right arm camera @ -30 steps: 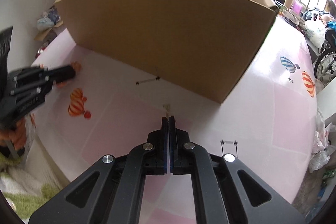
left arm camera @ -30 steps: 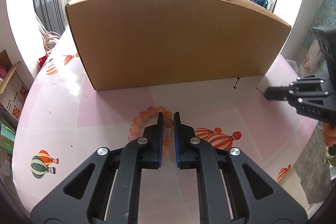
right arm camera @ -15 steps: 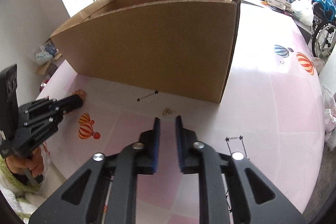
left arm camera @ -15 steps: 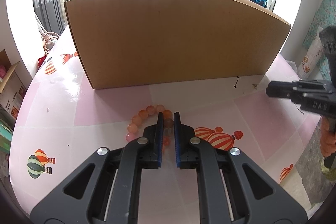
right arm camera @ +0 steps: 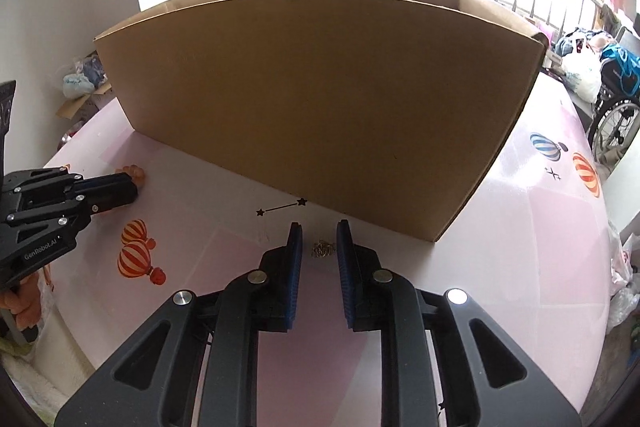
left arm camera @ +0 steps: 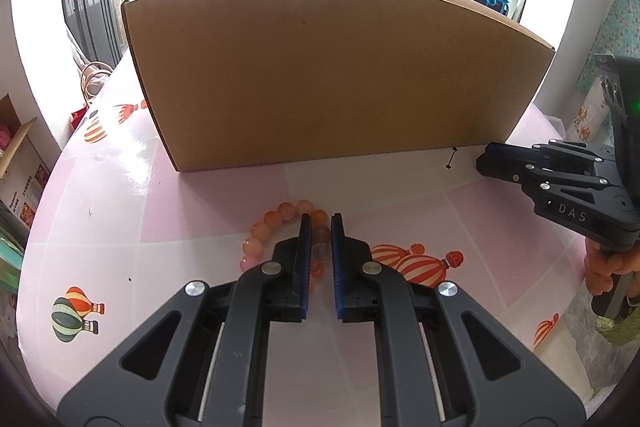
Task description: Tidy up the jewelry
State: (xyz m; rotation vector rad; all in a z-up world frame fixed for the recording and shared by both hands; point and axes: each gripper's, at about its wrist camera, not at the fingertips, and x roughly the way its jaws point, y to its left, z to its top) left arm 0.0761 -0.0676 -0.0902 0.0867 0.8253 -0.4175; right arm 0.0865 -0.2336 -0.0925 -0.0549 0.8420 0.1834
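With the left gripper [left arm camera: 319, 227] clamped on the bead bracelet [left arm camera: 280, 227], the right gripper [right arm camera: 319, 241], jaws just opened, should lower squarely around the small chain [right arm camera: 322, 249] at its twelve o'clock.

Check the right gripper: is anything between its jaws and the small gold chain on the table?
Nothing visible. The right gripper has just opened, and the small crumpled gold chain lies on bare pink tabletop between its blue pads, untouched. The brown cardboard box stands behind it.
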